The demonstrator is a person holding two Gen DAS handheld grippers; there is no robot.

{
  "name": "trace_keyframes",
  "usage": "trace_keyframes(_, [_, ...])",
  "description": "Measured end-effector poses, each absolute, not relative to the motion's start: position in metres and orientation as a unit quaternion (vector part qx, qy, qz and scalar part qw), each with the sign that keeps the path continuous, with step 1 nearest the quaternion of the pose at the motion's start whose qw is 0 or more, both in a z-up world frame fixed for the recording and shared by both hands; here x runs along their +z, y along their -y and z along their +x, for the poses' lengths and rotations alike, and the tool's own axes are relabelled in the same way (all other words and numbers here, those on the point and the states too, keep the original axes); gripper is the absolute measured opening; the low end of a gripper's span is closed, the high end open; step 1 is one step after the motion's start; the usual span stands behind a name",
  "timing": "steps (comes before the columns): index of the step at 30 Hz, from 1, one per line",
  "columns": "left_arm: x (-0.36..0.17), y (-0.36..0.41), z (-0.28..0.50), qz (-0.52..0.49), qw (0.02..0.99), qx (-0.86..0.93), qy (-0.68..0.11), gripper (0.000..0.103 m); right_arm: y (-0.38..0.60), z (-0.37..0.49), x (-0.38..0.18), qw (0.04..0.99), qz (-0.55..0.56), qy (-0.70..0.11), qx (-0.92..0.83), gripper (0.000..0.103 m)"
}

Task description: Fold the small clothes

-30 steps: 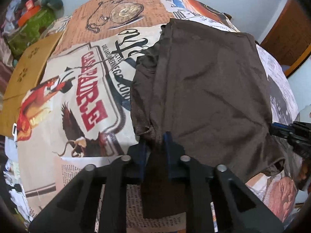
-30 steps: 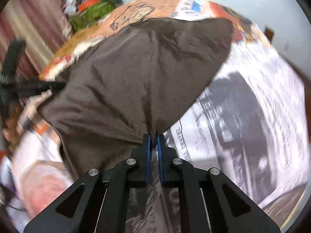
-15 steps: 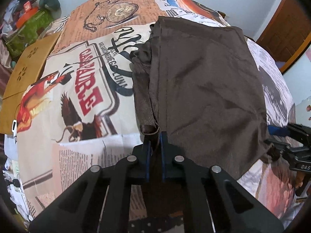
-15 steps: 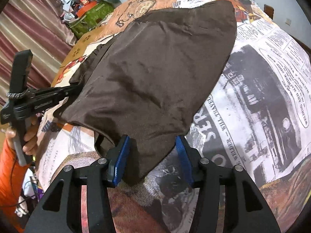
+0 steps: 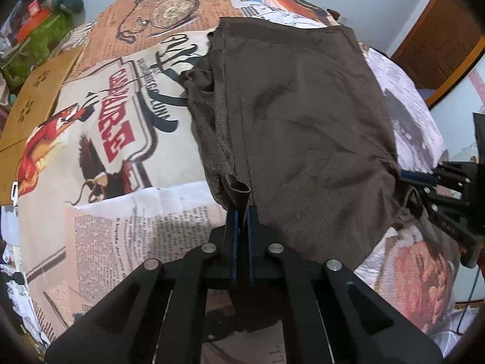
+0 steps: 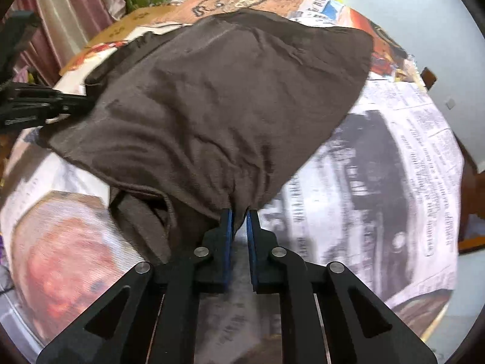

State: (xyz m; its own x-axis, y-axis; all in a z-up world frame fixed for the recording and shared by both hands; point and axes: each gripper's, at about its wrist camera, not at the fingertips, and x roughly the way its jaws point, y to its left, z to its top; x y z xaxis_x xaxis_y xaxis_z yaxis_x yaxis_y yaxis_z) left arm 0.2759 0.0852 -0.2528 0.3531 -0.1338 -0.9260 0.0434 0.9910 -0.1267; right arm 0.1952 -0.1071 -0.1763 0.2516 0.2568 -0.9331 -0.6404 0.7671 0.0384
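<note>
Left wrist view: brown garment [image 5: 303, 127] spread over a newspaper-print cover [image 5: 115, 221], upper layer lying fairly flat, a narrower rumpled layer showing along its left edge. Left gripper [image 5: 241, 212] pinched tight on the near-left corner of the cloth, a small rolled hem curl sitting just above the blue pads [image 5: 232, 221]. Right gripper [image 5: 418, 179] visible at the far right of this view, tips buried in the garment's near-right corner. Right wrist view: same brown garment [image 6: 230, 100] bunched and drawn toward the camera, gathered folds running down into the right gripper [image 6: 239, 215], jaws just closed again, nearly together, fabric caught between the blue pads [image 6: 227, 227]. Left gripper [image 6: 69, 106] seen at the left edge, touching the opposite corner. Cover [image 6: 379, 182] somewhat blurred here. Cardboard sheet [image 5: 36, 91] at the far left beside the cover; wooden door [image 5: 439, 45] at the far right.
</note>
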Motion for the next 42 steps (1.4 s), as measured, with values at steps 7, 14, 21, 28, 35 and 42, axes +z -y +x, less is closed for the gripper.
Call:
trace_keyframes(7, [-0.239, -0.084, 0.27, 0.001, 0.834, -0.031, -0.551, 0.013, 0.136, 0.203, -0.172, 0.776, -0.137, -0.546, 0.285, 0.01])
trace_keyframes(14, [-0.213, -0.084, 0.25, 0.061, 0.858, -0.015, -0.51, 0.047, 0.139, 0.194, -0.152, 0.802, -0.132, -0.51, 0.28, 0.047])
trace_keyframes(21, [-0.215, -0.067, 0.231, 0.06, 0.855, -0.07, -0.51, 0.059, 0.129, 0.17, -0.151, 0.801, -0.121, -0.504, 0.298, 0.052])
trace_keyframes(28, [-0.24, -0.073, 0.236, -0.013, 0.833, -0.084, -0.546, 0.028, 0.121, 0.169, -0.168, 0.8, -0.063, -0.521, 0.291, 0.044])
trace_keyframes(35, [-0.24, -0.071, 0.24, -0.028, 0.83, -0.087, -0.55, 0.004, 0.121, 0.172, -0.17, 0.805, -0.096, -0.512, 0.285, 0.013])
trace_keyframes(42, [-0.239, -0.06, 0.244, 0.026, 0.835, -0.059, -0.547, 0.004, 0.132, 0.174, -0.168, 0.803, -0.132, -0.511, 0.279, 0.012])
